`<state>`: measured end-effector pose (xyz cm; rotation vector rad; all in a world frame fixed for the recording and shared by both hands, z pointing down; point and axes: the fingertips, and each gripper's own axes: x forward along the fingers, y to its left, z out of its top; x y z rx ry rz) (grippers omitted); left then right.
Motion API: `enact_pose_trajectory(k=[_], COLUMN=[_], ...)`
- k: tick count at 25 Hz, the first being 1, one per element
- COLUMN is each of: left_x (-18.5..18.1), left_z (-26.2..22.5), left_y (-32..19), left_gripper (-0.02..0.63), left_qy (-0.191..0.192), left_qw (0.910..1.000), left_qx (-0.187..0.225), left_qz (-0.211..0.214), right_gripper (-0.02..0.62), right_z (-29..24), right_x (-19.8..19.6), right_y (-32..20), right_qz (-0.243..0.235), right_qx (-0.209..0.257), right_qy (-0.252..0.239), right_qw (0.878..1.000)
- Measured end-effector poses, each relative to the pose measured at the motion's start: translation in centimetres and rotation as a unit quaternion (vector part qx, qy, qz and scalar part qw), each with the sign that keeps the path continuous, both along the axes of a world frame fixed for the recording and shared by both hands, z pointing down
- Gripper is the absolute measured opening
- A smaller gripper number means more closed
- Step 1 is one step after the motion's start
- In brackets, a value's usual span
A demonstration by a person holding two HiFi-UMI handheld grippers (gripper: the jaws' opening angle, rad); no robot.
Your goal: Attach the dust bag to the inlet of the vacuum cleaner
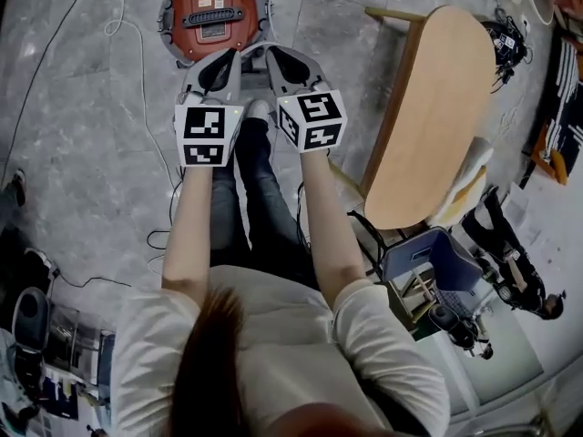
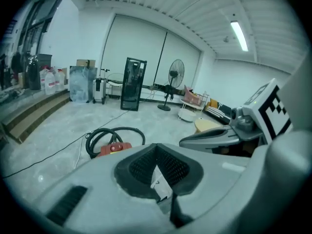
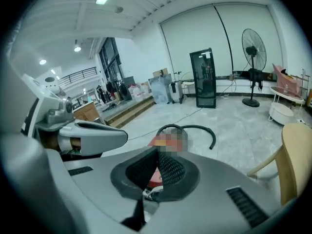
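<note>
The red vacuum cleaner (image 1: 211,12) sits on the grey floor ahead of me, with its black hose (image 2: 114,132) coiled around it. It shows low and small in the left gripper view (image 2: 112,149) and partly mosaicked in the right gripper view (image 3: 163,141). My left gripper (image 1: 221,57) and right gripper (image 1: 279,55) hang side by side above the floor, short of the vacuum cleaner. Both are shut, black pads (image 2: 168,167) (image 3: 168,169) meeting with nothing between them. No dust bag shows in any view.
A wooden table (image 1: 428,116) stands to the right, with a blue seat (image 1: 428,258) and clutter beyond it. Thin cables (image 1: 137,80) trail over the floor on the left. Far off stand a black cabinet (image 2: 133,84) and a pedestal fan (image 2: 175,74).
</note>
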<state>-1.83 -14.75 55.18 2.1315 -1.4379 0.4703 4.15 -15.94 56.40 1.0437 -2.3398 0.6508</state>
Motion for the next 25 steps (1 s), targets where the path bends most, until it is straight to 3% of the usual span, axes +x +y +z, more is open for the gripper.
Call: enact_pose_trajectory(k=[10, 17, 25], left_x=[-1.9, -1.7, -2.6], left_z=[-14.3, -20.4, -25.9], left_y=[-3.4, -3.8, -3.4], left_gripper=[0.017, 0.017, 0.017], left_qy=[0.023, 0.031, 0.027], left_qw=[0.9948, 0.9917, 0.9880], left_qx=[0.093, 0.121, 0.150], left_qz=[-0.033, -0.032, -0.027], right_gripper=[0.002, 0.002, 0.001], right_z=[-14.6, -20.3, -27.5], right_x=[-1.2, 0.3, 0.8], right_y=[-3.1, -2.4, -1.8], right_qz=[0.019, 0.026, 0.014], right_qx=[0.072, 0.071, 0.114], right_qy=[-0.044, -0.061, -0.079], right_qw=[0.996, 0.995, 0.990])
